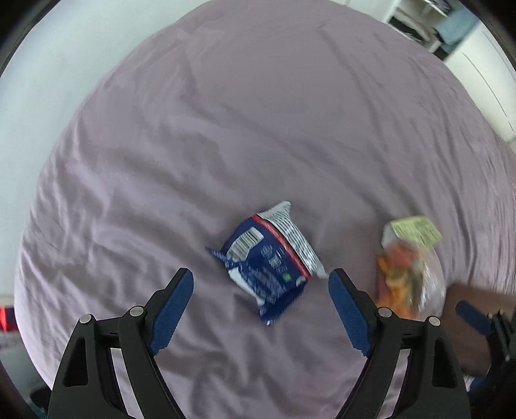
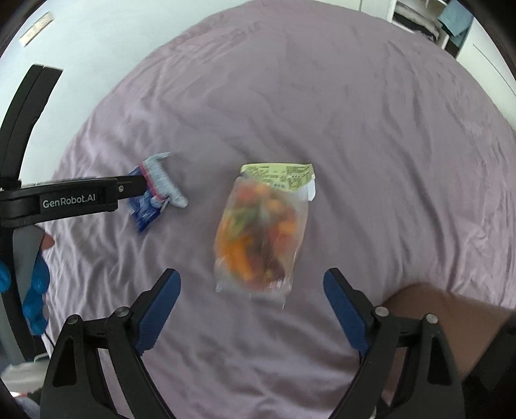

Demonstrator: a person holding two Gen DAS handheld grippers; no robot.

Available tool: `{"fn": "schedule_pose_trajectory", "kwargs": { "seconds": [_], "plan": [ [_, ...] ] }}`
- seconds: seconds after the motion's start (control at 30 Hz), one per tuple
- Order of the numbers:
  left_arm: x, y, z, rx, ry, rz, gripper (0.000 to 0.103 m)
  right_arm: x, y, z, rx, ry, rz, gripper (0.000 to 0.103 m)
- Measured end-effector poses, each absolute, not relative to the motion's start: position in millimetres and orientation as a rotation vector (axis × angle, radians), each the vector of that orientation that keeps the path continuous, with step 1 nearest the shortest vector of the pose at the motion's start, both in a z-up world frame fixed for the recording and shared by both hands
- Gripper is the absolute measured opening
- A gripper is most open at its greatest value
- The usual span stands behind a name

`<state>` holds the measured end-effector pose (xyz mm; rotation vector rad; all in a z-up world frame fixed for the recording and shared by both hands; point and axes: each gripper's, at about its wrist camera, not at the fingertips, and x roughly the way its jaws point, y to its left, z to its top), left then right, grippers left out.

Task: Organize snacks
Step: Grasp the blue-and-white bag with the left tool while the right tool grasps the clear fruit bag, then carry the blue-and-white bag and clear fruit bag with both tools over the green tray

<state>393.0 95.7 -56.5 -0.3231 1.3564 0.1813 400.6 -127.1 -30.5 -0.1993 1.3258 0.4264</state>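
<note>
Now, as I look down along both pairs of my tongs:

Bed: a wrinkled lilac bedsheet fills nearly all of both views, and both snacks lie flat on it.

Left tongs: my left gripper points steeply down at the sheet with its blue pads spread wide, pinching nothing.

Blue packet: a blue and white snack packet with a barcode, a red stripe and a crimped silver end lies tilted on the sheet. It sits just ahead of my left fingertips, its lower corner reaching in between them, and I cannot see either pad touching it.

Right tongs: my right gripper also points steeply down, pads spread as wide as they go, holding nothing.

Clear bag: a clear bag of orange, red and green sweets with a pale green printed header card at its far end lies between and just ahead of my right fingertips. Its near edge comes level with the tips, well clear of both pads.

Snacks together: the blue packet lies to the left of the clear bag, near it, with bare sheet between them.

Seen across: from the right tongs, the left gripper's black arm reaches in from the left over the blue packet.

Background: white shelving stands beyond the far right corner of the bed.
</note>
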Motion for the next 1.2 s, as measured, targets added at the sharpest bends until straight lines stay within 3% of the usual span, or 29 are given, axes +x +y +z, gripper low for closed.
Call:
{"fn": "schedule_pose_trajectory", "kwargs": {
  "seconds": [0.77, 0.83, 1.0, 1.2],
  "plan": [
    [450.8, 112.3, -119.2, -0.443, 1.481, 0.22, 0.082, 443.7, -113.2, -85.7, -0.168, 1.466, 0.336, 0.102],
    [452.9, 109.8, -121.3, -0.441, 1.484, 0.216, 0.079, 442.5, -117.1, -84.9, -0.155, 1.467, 0.336, 0.098],
    [448.0, 91.5, -122.8, -0.443, 1.472, 0.178, 0.048, 437.9, -123.5, -79.9, -0.125, 1.454, 0.321, 0.088],
    [445.7, 82.6, -115.7, -0.375, 1.435, 0.163, 0.044, 430.4, -136.1, -63.5, -0.089, 1.414, 0.293, 0.084]
  ]
}}
